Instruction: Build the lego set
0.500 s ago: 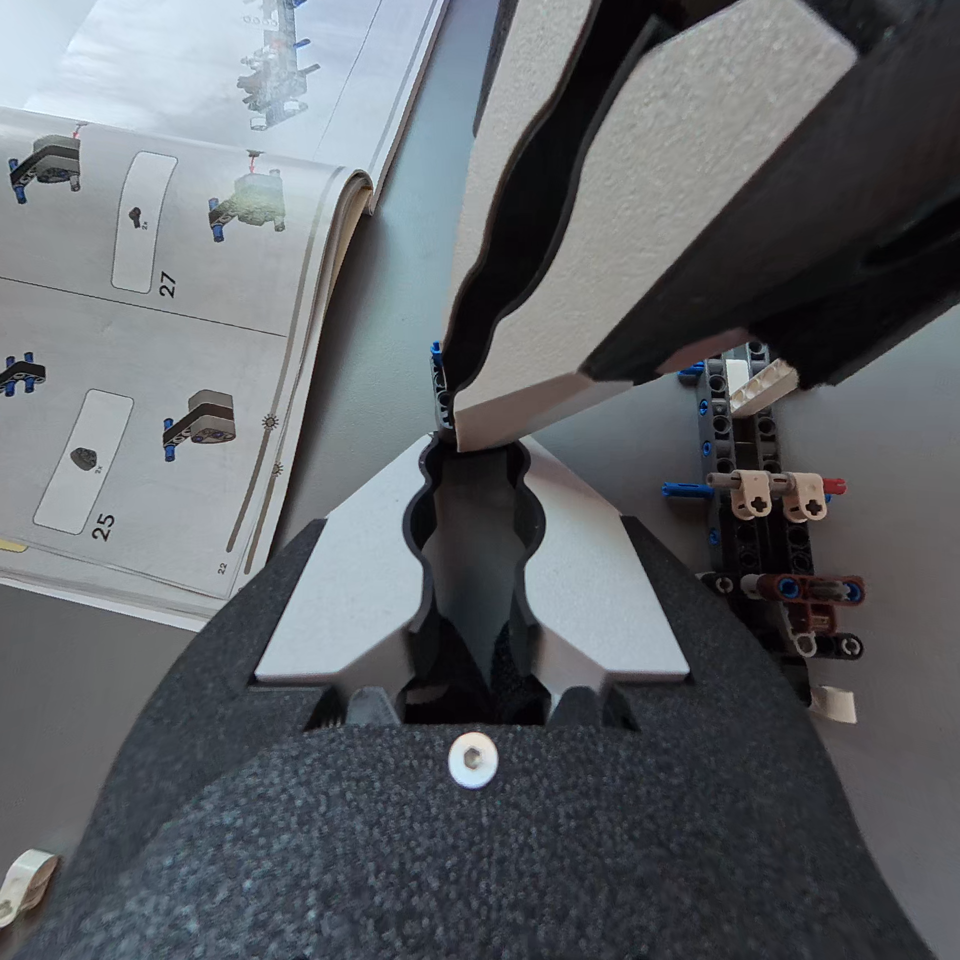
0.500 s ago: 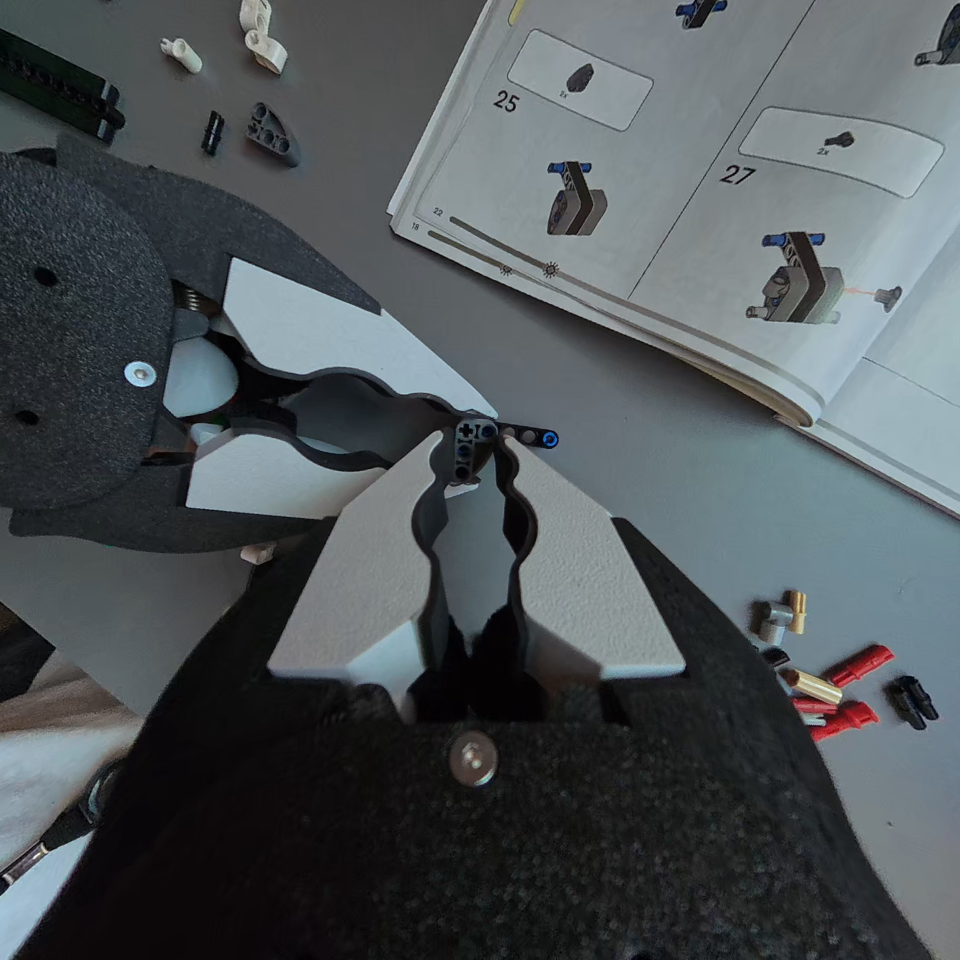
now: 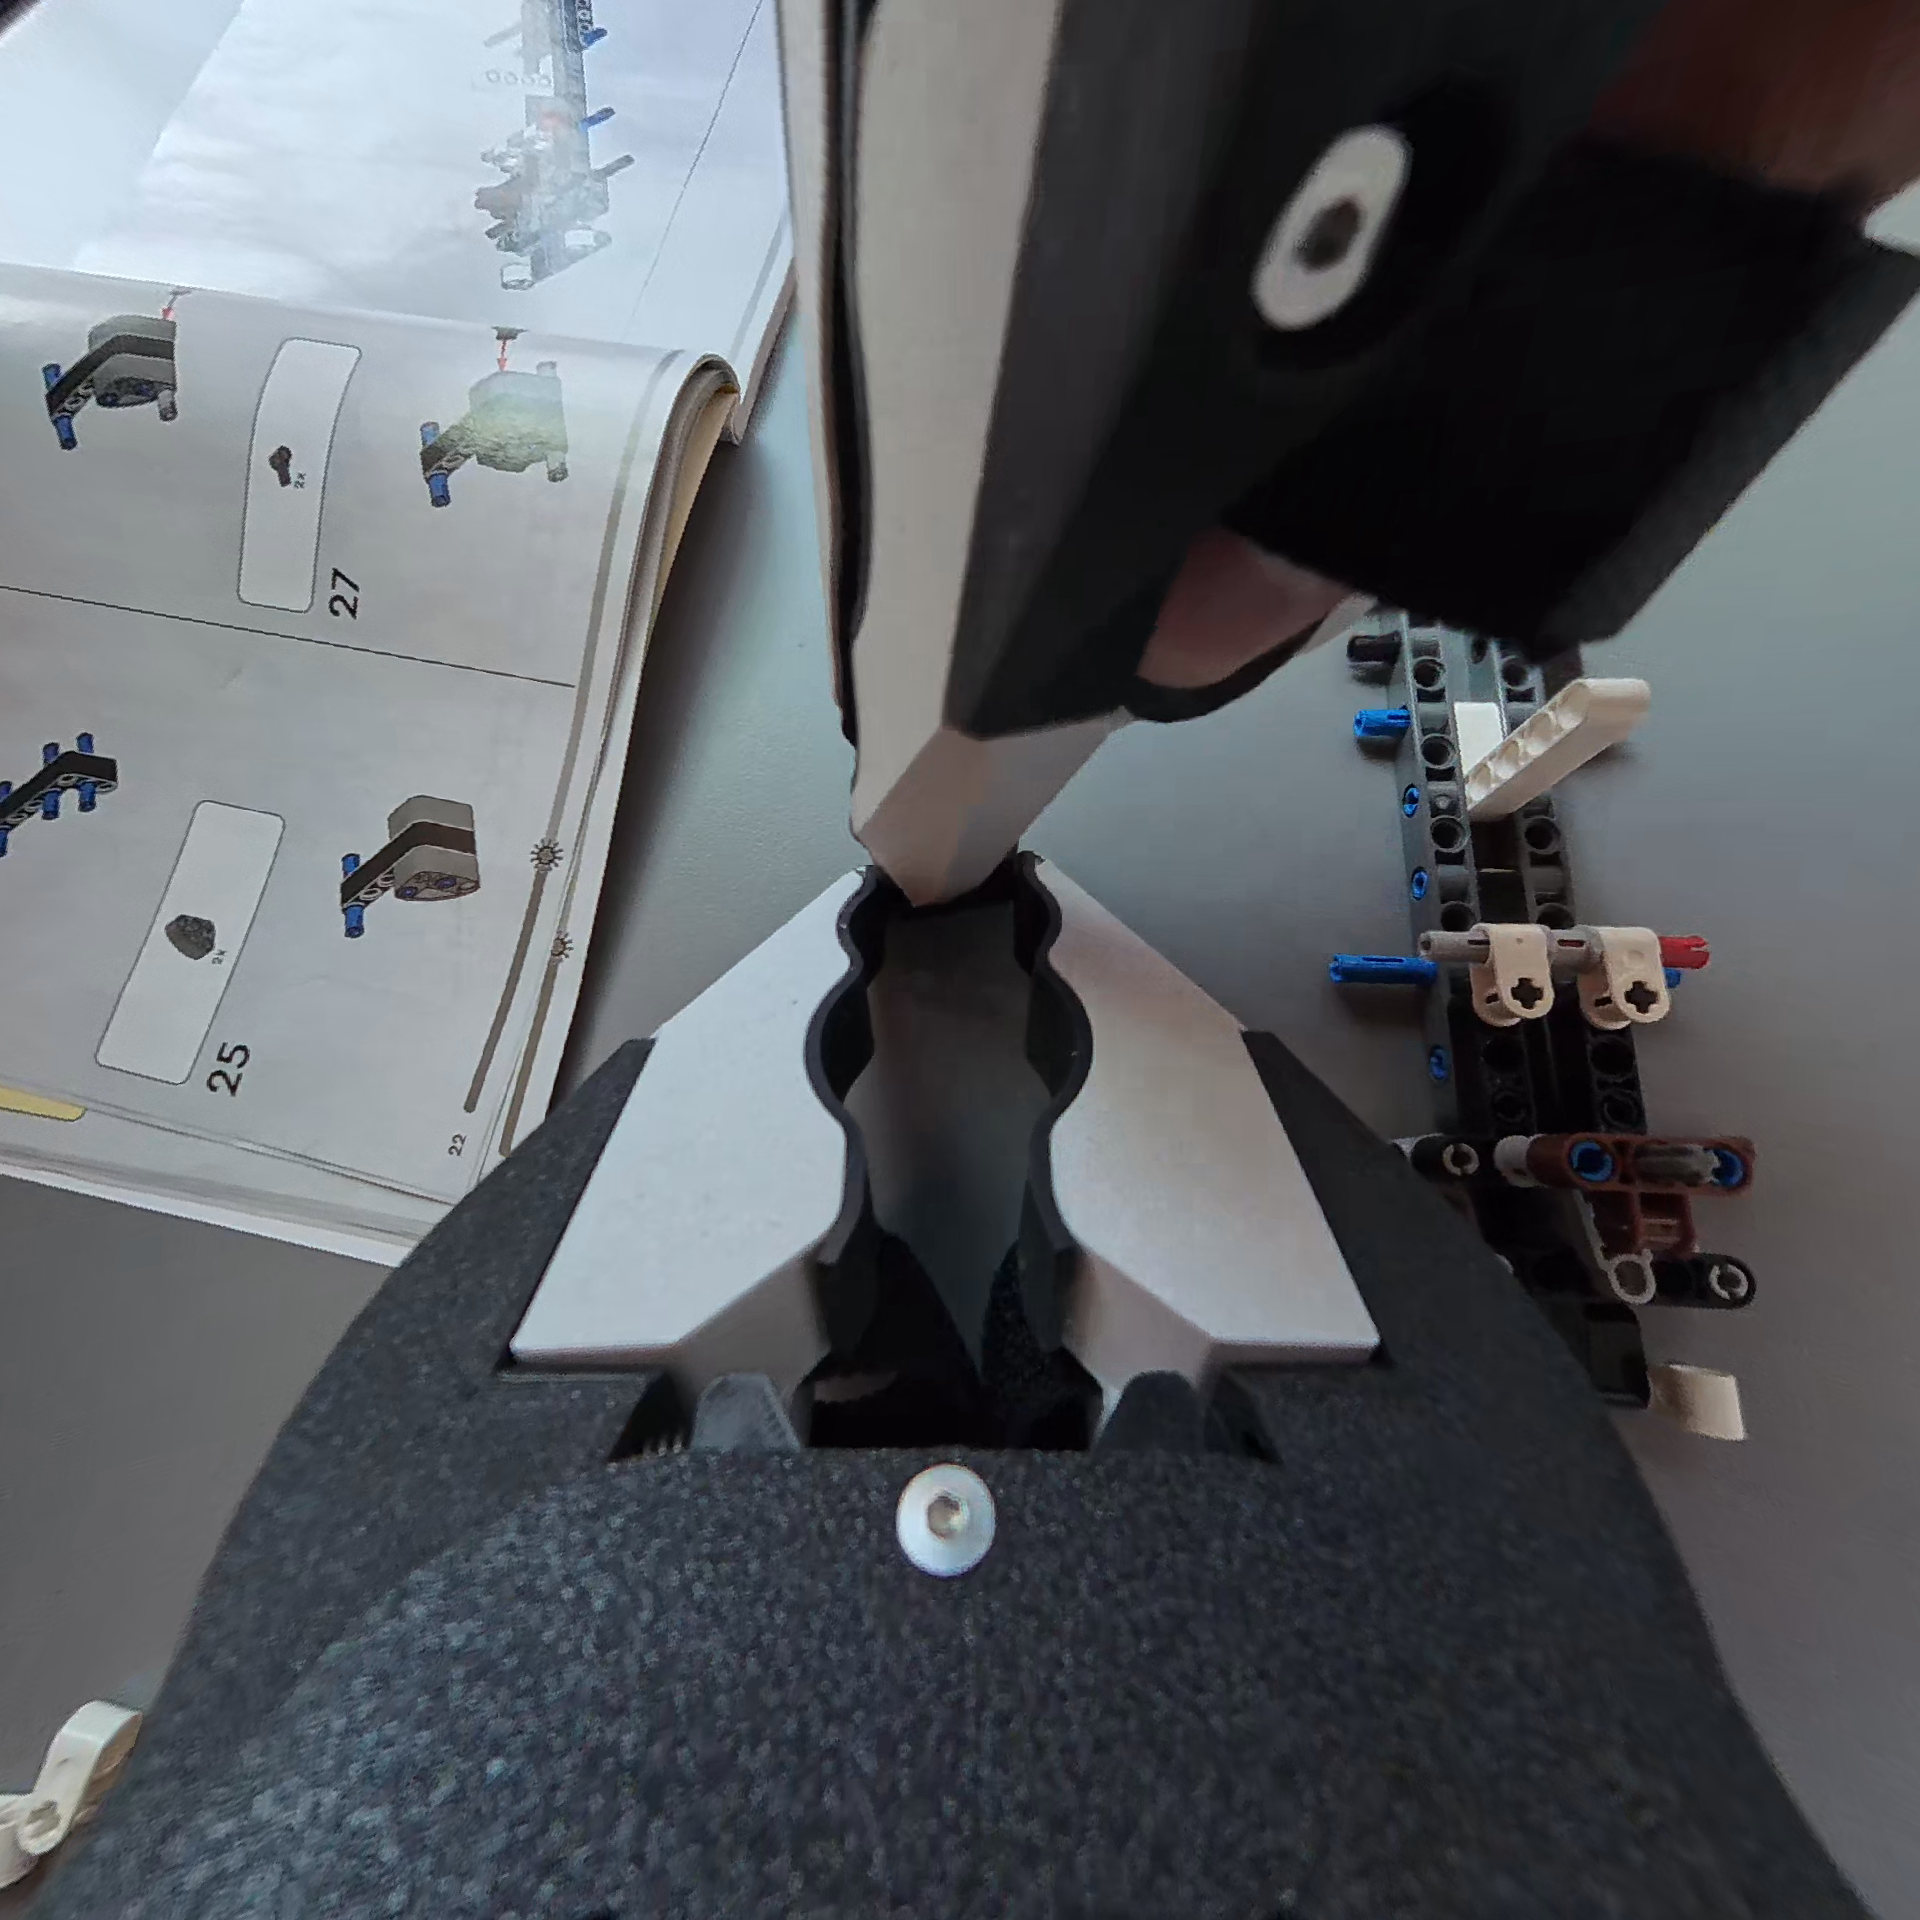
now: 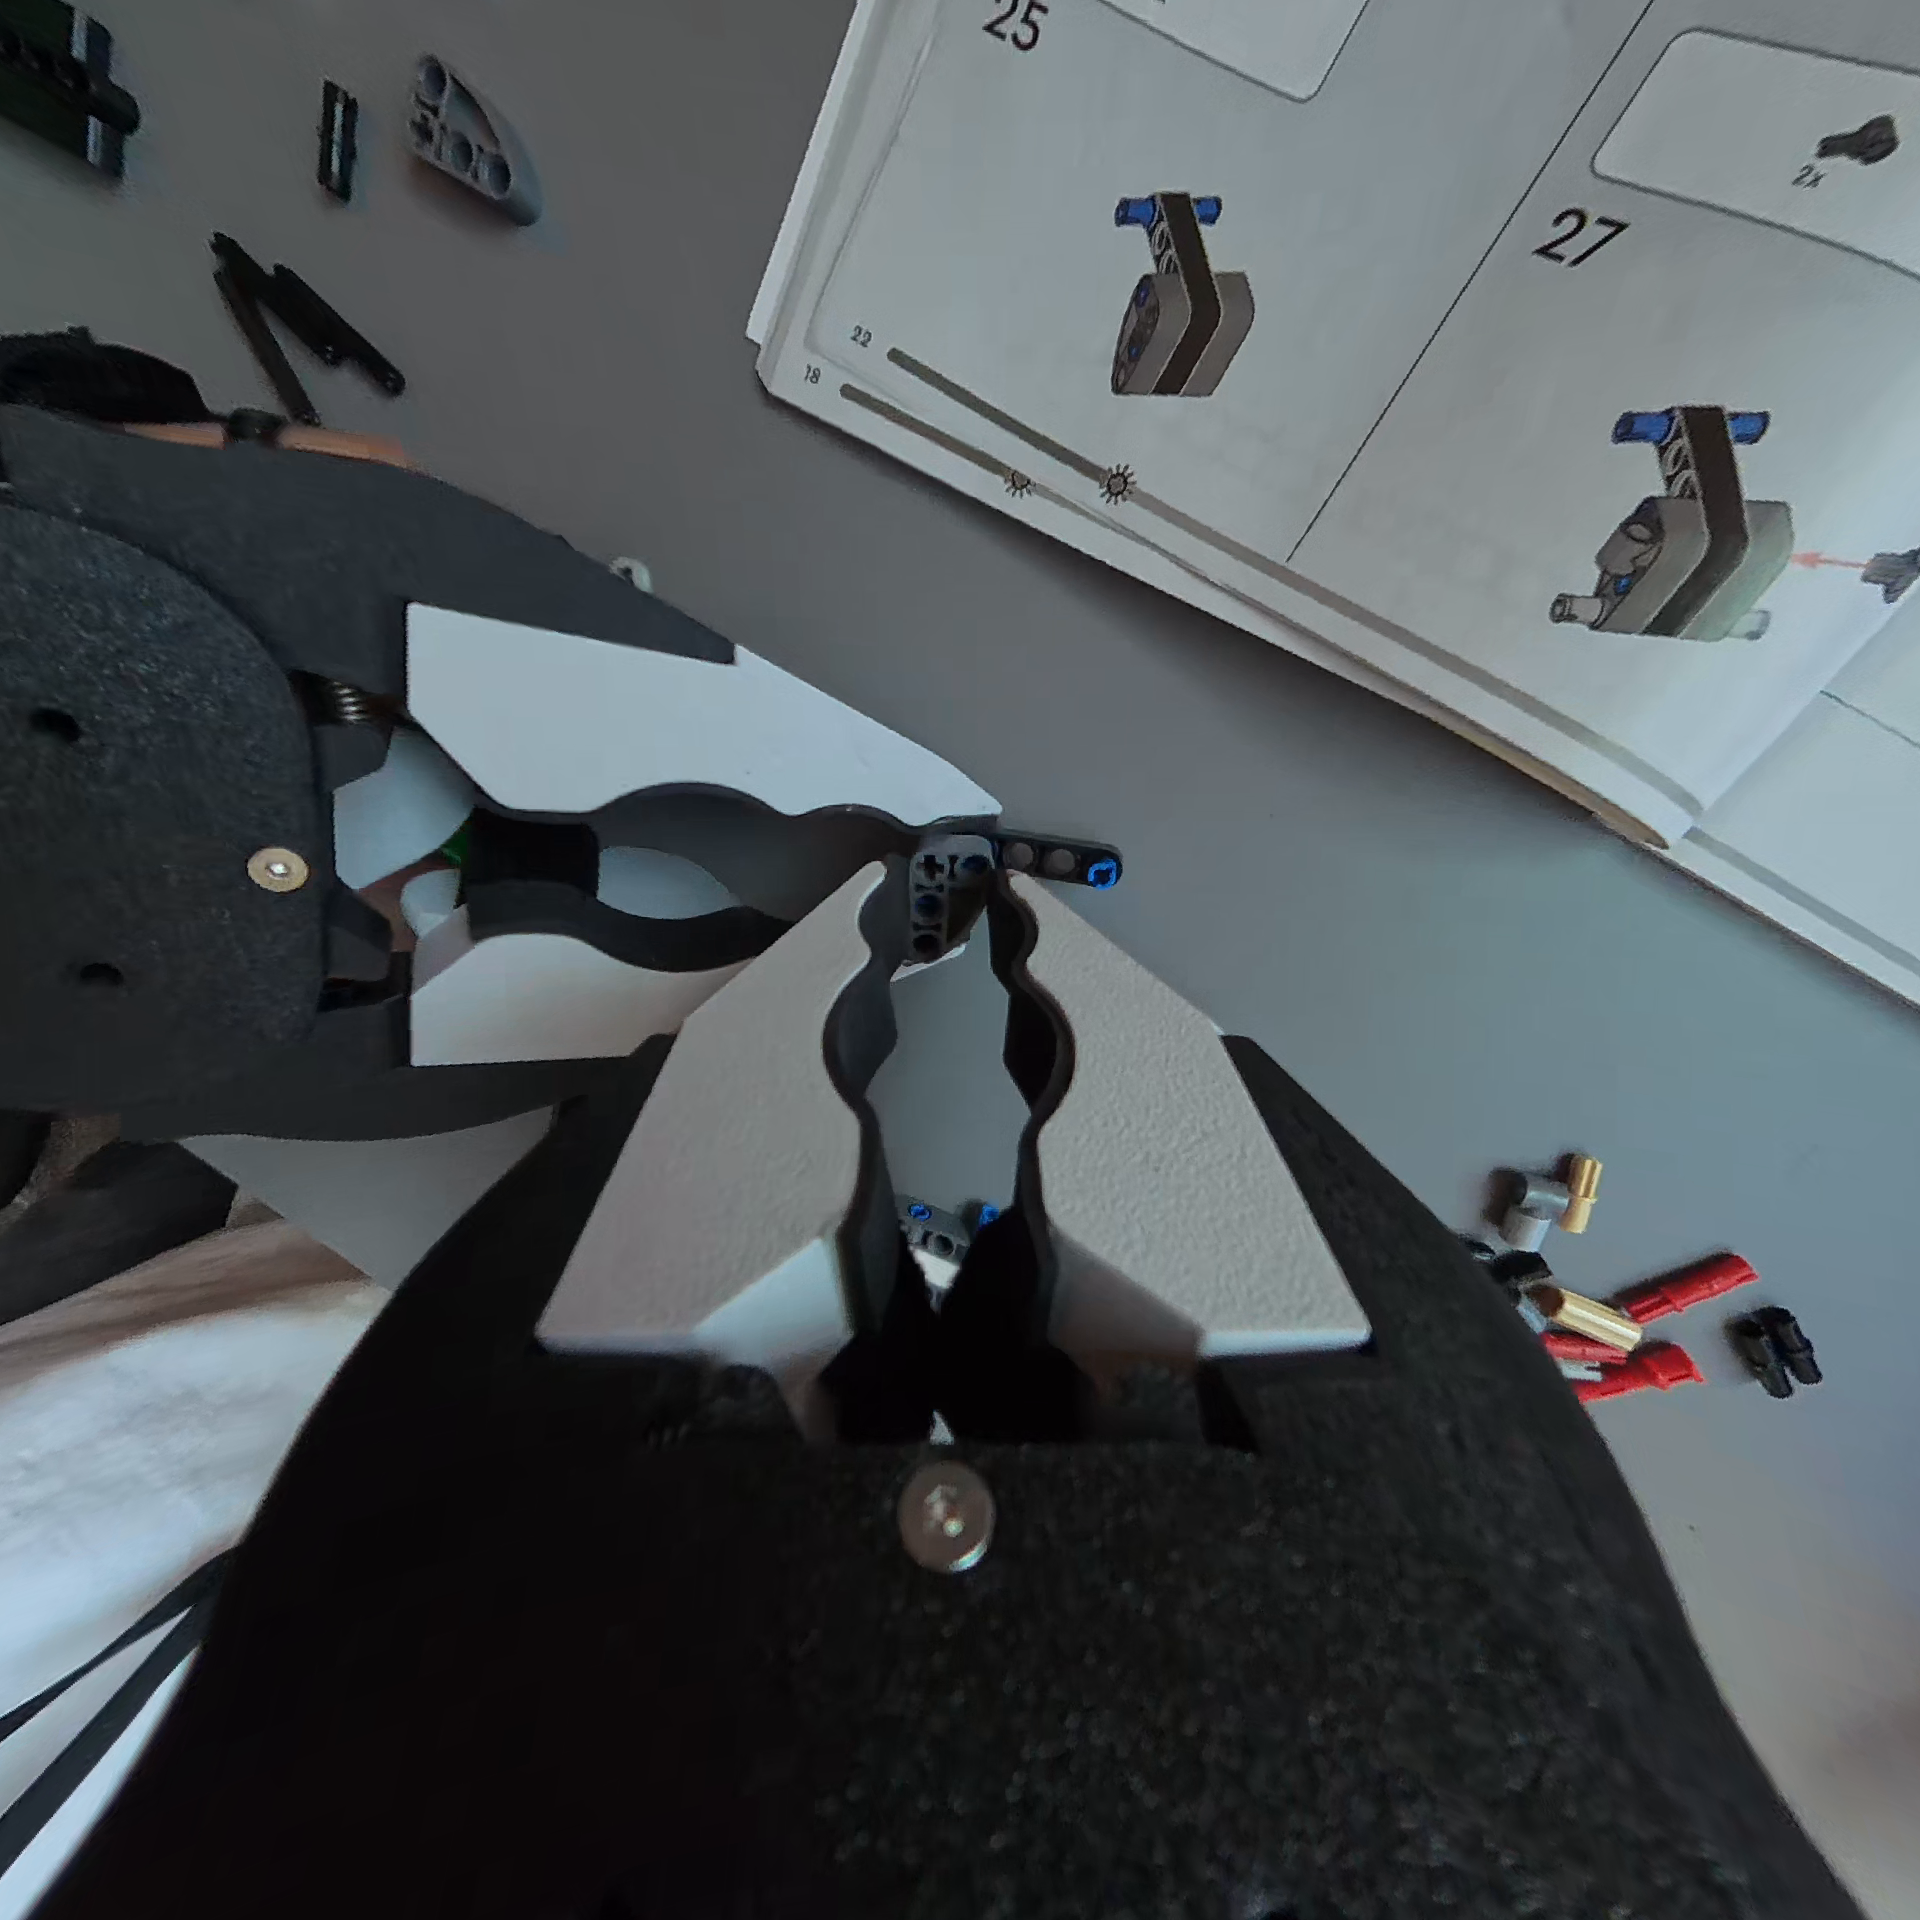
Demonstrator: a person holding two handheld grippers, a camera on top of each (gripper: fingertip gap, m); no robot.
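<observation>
two grippers, one little piece

closest in, the right gripper (image 4: 943, 883) has its fingers (image 4: 1122, 1122) set narrow, pinching a small grey bent piece (image 4: 932, 894) right at the tips. the left gripper (image 3: 951, 878) comes in from the side & holds the same piece top & bottom w/ narrow fingers. in its own view the tips are hidden behind the other gripper's finger, so that grip only shows from the right side. both pairs look pressed on. prob they cross like this b/c two grips from two ways stop the piece from turning or slipping.

the piece is up off the grey surface (image 4: 1351, 935), where the two sets of tips meet. a thin black bar (image 4: 1060, 860) w/ a blue peg (image 4: 1103, 871) at its end sticks out past the fingers, left free so nothing squashes it.

a bit further, red pegs (image 4: 1673, 1288) & a gold peg (image 4: 1584, 1320) lie in a small heap on the right, easy to reach. a long dark build (image 3: 1507, 1039) w/ a white beam (image 3: 1548, 748) lies flat off to the side, out of the way.

furthest back, a picture booklet (image 4: 1351, 312) lies open & flat, prob so its pages can be seen while both hands are full. more loose bits (image 4: 468, 145) sit far left.
</observation>
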